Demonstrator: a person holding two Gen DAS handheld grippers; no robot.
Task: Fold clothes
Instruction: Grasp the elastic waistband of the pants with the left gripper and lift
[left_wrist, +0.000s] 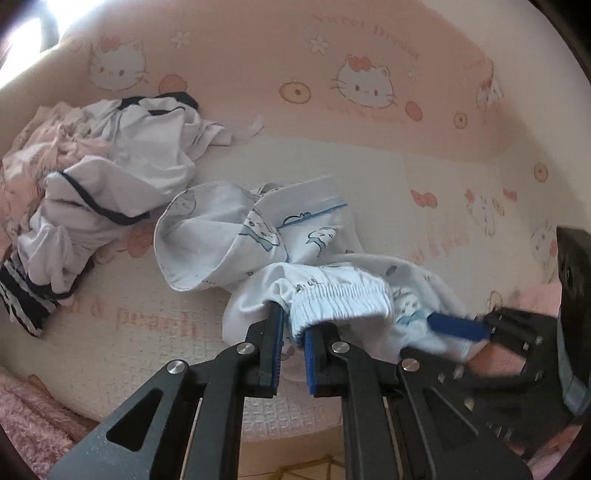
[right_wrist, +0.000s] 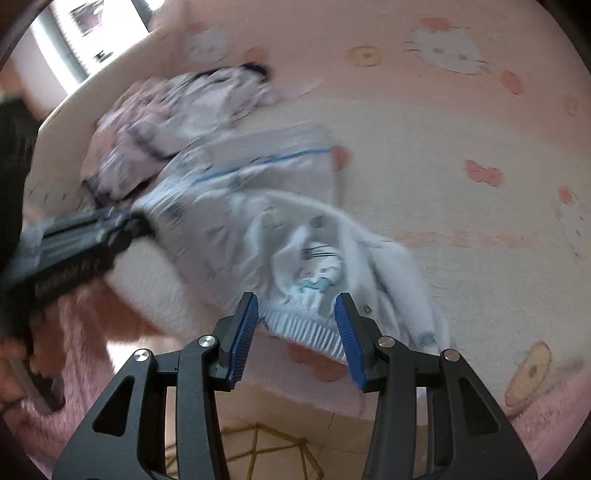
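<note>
Pale blue pants (left_wrist: 258, 236) with a cat print lie crumpled on the pink cat-print bed sheet (left_wrist: 369, 147), their ribbed elastic waistband (left_wrist: 343, 301) toward me. My left gripper (left_wrist: 293, 319) is shut on the waistband's left end, with cloth pinched between its blue pads. In the right wrist view my right gripper (right_wrist: 297, 299) stands open with the waistband (right_wrist: 306, 328) lying between its fingers, and the pads do not press on it. One of its pads (left_wrist: 456, 328) shows at the right of the left wrist view. The left gripper (right_wrist: 92, 236) appears blurred at the left.
A heap of white clothes with dark trim (left_wrist: 110, 166) and a pink garment (left_wrist: 33, 155) lies at the back left. Fluffy pink fabric (left_wrist: 29, 417) borders the bed's near edge. Tiled floor (right_wrist: 277, 443) shows below that edge.
</note>
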